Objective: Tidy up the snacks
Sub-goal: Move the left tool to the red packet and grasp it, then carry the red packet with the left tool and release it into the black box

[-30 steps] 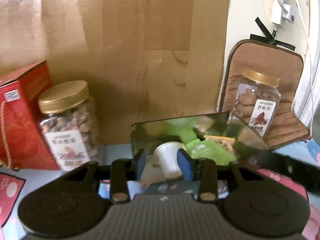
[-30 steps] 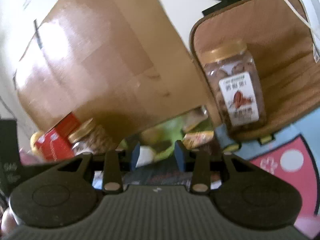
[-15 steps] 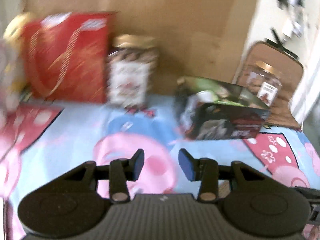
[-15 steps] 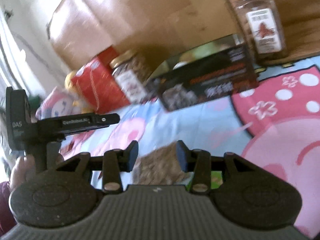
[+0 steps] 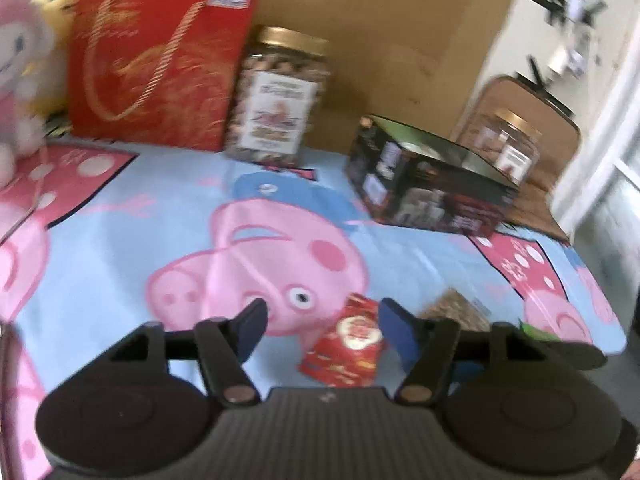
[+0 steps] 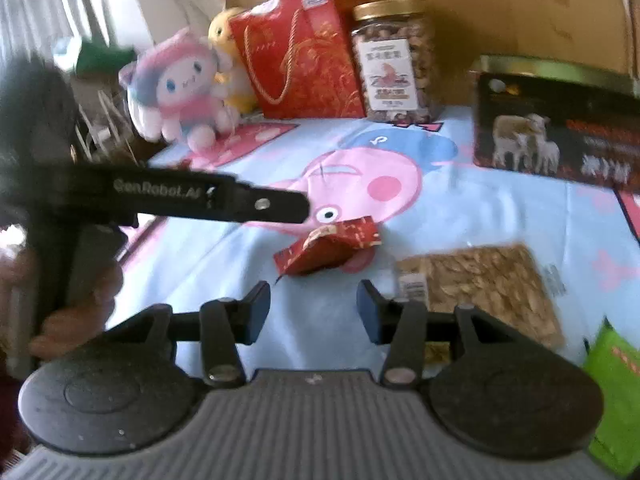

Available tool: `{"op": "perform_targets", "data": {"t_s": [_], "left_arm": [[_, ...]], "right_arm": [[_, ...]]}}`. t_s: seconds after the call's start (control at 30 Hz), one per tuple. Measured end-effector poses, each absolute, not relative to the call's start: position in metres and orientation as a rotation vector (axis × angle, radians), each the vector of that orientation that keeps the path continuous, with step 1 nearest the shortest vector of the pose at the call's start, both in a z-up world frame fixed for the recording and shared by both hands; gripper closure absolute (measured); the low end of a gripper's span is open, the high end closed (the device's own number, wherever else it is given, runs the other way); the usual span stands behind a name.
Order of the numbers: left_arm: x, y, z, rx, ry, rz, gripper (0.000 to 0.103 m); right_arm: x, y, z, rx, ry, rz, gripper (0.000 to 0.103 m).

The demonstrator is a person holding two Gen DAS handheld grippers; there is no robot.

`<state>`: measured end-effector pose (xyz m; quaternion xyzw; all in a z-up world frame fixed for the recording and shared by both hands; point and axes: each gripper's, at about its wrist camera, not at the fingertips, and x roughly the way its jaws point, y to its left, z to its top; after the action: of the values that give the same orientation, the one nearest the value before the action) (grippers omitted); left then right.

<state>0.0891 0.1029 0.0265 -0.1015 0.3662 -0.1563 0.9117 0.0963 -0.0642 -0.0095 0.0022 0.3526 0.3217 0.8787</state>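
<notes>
Low in the left wrist frame, my left gripper [image 5: 322, 326] hangs with its jaws spread wide, gripping nothing; a small red snack packet [image 5: 347, 344] lies on the cartoon-pig cloth [image 5: 120, 240] between its fingertips. My right gripper [image 6: 313, 312] is likewise parted and empty, with a clear packet of seeds [image 6: 480, 284] at lower right and a green packet [image 6: 616, 392] at the right edge. At upper right sits the dark snack box [image 6: 560, 132], left of it a nut jar [image 6: 394, 60].
</notes>
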Motion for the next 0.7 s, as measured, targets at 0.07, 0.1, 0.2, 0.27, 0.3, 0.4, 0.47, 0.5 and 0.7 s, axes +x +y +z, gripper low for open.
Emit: {"op": "perform_targets", "data": {"t_s": [0.07,0.1,0.2,0.27,0.3,0.4,0.47,0.5,0.7], "left_arm": [[0.092,0.092,0.024,-0.166,0.757,-0.334,0.037],[0.095,0.087,0.021,-0.147,0.768,-0.334,0.039],[0.101,0.083,0.011,-0.16,0.8,-0.333,0.045],[0.099,0.083,0.011,-0.171,0.799,-0.338,0.058],[0.098,0.083,0.012,-0.196,0.81,-0.357,0.067],[0.097,0.084,0.011,-0.232,0.819,-0.359,0.07],[0.094,0.084,0.012,-0.257,0.824,-0.357,0.071],[0.094,0.084,0.012,-0.266,0.827,-0.358,0.071],[0.099,0.076,0.035,-0.327,0.794,-0.415,0.072]], "right_arm": [[0.099,-0.055,-0.011,-0.036,0.721,0.664,0.05],[0.1,-0.053,-0.011,-0.044,0.715,0.659,0.05],[0.104,-0.052,-0.013,-0.053,0.705,0.645,0.05],[0.106,-0.051,-0.015,-0.05,0.698,0.641,0.05],[0.106,-0.05,-0.016,-0.051,0.693,0.641,0.05],[0.101,-0.049,-0.017,-0.061,0.674,0.637,0.052],[0.097,-0.052,-0.017,-0.051,0.665,0.631,0.056],[0.096,-0.055,-0.017,-0.04,0.663,0.629,0.057],[0.089,-0.075,-0.002,0.045,0.608,0.601,0.061]]}}
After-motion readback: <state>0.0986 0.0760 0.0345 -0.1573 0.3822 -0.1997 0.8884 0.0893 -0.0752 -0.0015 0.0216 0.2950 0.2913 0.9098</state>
